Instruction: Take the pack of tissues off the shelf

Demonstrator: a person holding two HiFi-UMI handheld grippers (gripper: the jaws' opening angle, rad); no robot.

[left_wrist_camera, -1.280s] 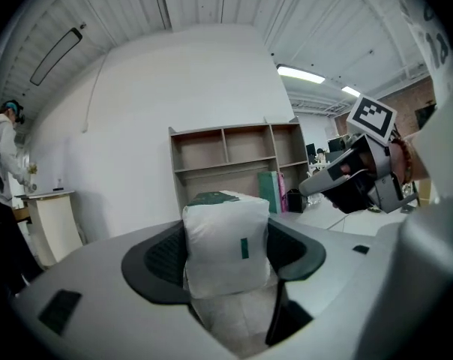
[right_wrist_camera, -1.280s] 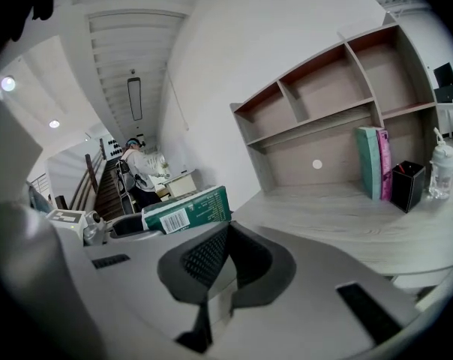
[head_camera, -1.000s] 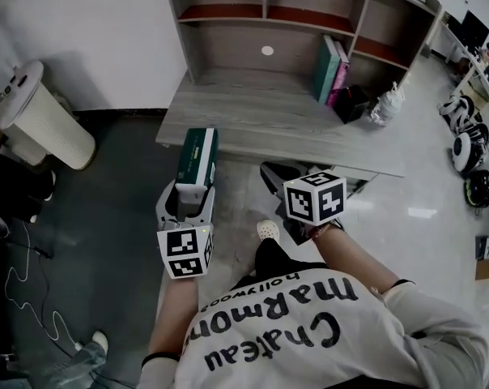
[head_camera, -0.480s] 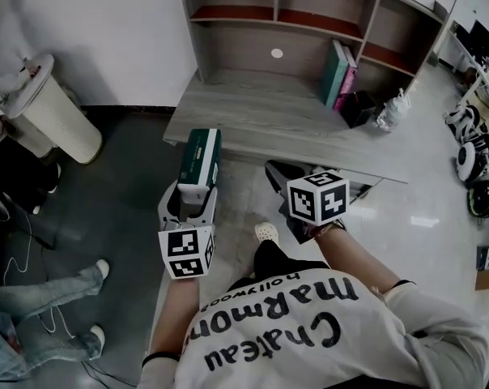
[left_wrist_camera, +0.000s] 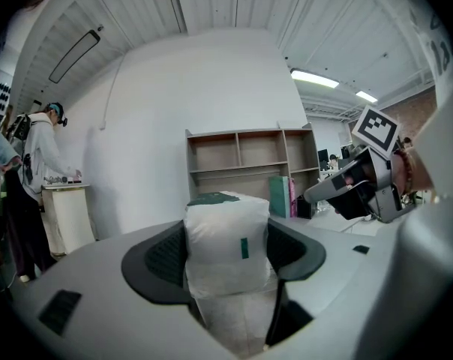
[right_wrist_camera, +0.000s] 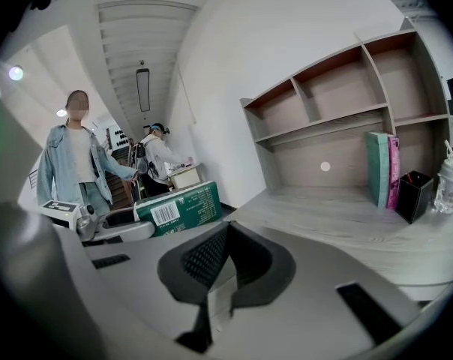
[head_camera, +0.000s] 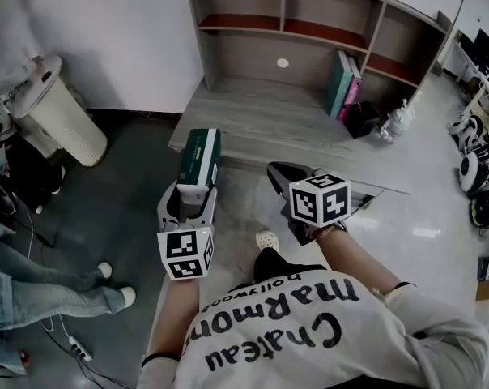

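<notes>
Clamping the pack of tissues (head_camera: 200,154) between the jaws of my left gripper (head_camera: 194,196), I am holding it clear of the shelf (head_camera: 309,24), just off the desk's (head_camera: 293,128) left corner. My right gripper (right_wrist_camera: 225,265) is hanging beside it, jaws sitting together on nothing.

Left gripper (head_camera: 197,191) held forward, jaws clamped on tissue pack (head_camera: 201,152), right gripper (right_wrist_camera: 226,238) alongside, jaws together

The pack of tissues (left_wrist_camera: 226,238) is wrapped in crinkled plastic film; the shelf (head_camera: 236,59) is finished in matt wood grain.
</notes>
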